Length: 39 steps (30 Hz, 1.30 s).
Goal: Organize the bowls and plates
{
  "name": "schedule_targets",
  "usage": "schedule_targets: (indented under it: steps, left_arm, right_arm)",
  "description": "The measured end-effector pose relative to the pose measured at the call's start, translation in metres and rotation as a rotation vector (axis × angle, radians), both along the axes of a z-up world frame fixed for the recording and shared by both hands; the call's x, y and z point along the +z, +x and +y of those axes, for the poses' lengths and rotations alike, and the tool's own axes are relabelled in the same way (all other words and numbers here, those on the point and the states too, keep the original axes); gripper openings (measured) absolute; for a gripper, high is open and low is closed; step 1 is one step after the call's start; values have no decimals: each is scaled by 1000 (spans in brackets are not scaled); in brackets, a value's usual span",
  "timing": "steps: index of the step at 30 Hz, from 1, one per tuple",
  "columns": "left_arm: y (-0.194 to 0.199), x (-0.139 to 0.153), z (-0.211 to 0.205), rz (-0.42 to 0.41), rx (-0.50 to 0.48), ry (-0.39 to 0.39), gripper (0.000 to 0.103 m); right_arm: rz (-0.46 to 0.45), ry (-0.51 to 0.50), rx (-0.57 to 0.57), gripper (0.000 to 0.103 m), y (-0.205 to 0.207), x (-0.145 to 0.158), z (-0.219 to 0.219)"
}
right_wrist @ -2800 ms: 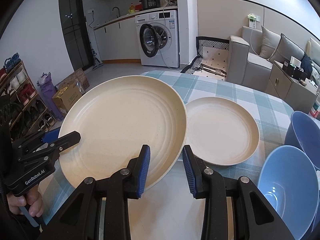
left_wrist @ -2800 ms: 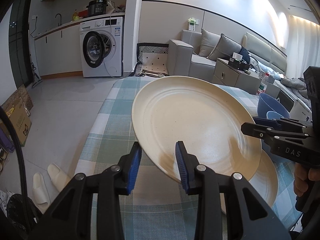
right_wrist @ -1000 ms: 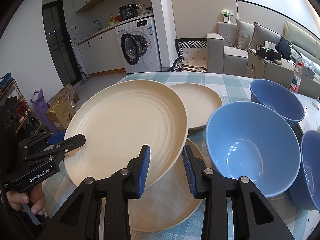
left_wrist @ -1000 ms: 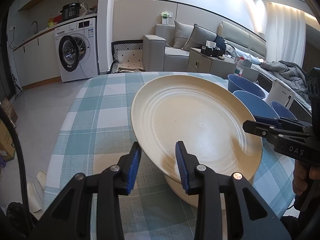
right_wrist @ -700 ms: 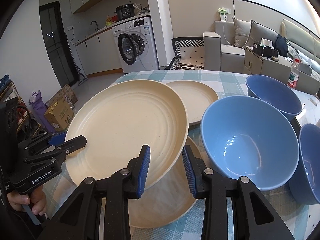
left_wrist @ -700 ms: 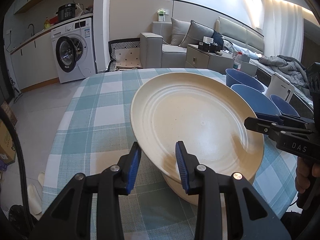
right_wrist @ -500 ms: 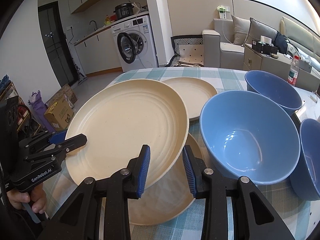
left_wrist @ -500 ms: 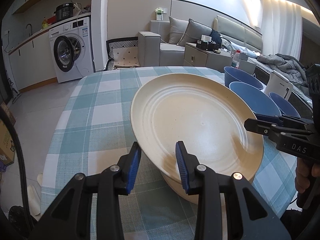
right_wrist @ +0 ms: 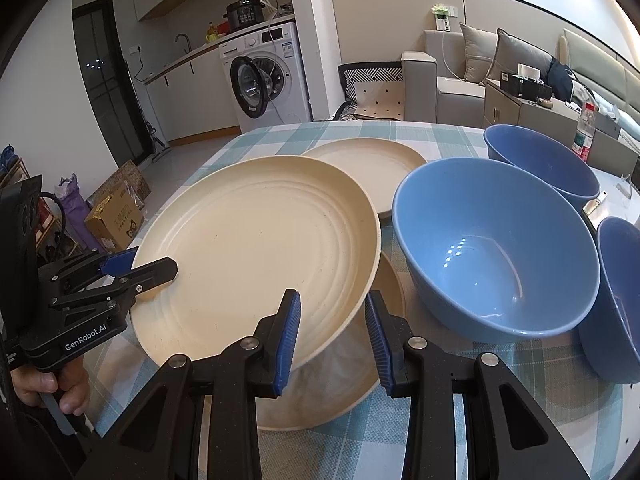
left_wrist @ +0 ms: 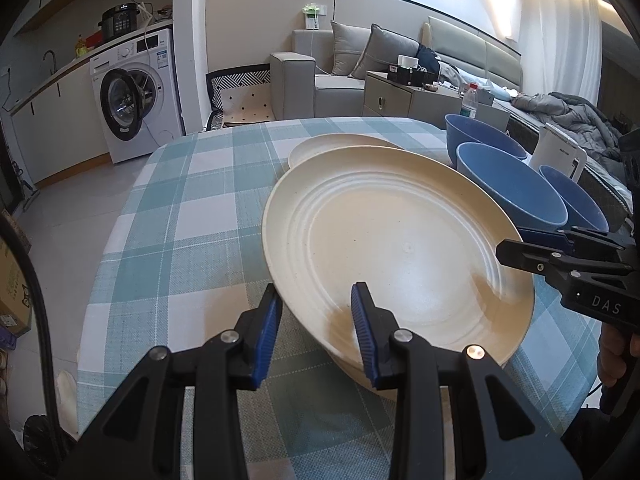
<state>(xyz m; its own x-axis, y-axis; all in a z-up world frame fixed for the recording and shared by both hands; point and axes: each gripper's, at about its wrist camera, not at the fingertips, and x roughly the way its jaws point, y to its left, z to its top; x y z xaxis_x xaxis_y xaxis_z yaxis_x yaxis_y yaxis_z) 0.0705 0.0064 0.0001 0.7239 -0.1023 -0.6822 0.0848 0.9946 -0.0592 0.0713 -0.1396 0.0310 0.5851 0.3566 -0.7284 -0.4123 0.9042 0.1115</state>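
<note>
A large cream plate [left_wrist: 392, 248] [right_wrist: 256, 248] hangs tilted over the table, gripped at opposite rims. My left gripper [left_wrist: 316, 304] is shut on its near rim and shows at the left in the right wrist view [right_wrist: 138, 266]. On the opposite rim my right gripper [right_wrist: 332, 300] is shut, and it enters the left wrist view from the right [left_wrist: 520, 246]. Directly beneath lies a second cream plate [right_wrist: 340, 392] [left_wrist: 356, 370] on the table. A smaller cream plate [right_wrist: 372, 164] [left_wrist: 332, 142] lies farther back. Three blue bowls [right_wrist: 492, 248] [right_wrist: 544, 160] [right_wrist: 616, 300] stand to the right.
The table carries a teal and white checked cloth [left_wrist: 180, 200]; its left edge drops to the floor. A white kettle [left_wrist: 560, 152] stands behind the bowls. A person's hand [right_wrist: 52, 388] grips the left tool's handle.
Since the earliest frames both grippers have carried the big plate toward the blue bowls, over the second plate. Over the last second it has hardly moved; both grips are unchanged.
</note>
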Motion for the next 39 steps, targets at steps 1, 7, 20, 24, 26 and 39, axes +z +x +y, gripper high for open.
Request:
schedule_targets:
  steps: [1, 7, 20, 24, 26, 39]
  left_arm:
    - [0, -1, -1, 5, -3, 4, 34]
    - [2, -8, -7, 25, -17, 23, 34]
    - [6, -21, -19, 64, -40, 60, 34]
    - [5, -24, -22, 77, -46, 71, 34]
    - [5, -26, -23, 83, -49, 76, 34]
    - [5, -30, -29, 98, -59, 103, 35]
  right_arm:
    - [2, 1, -2, 35, 0, 0, -1]
    - [7, -11, -11, 35, -2, -5, -5]
    - [21, -35, -30, 35, -4, -16, -10]
    - [26, -41, -35, 35, -4, -19, -12]
    - [28, -46, -36, 35, -5, -21, -13]
    - [37, -76, -38, 36, -5, -27, -9]
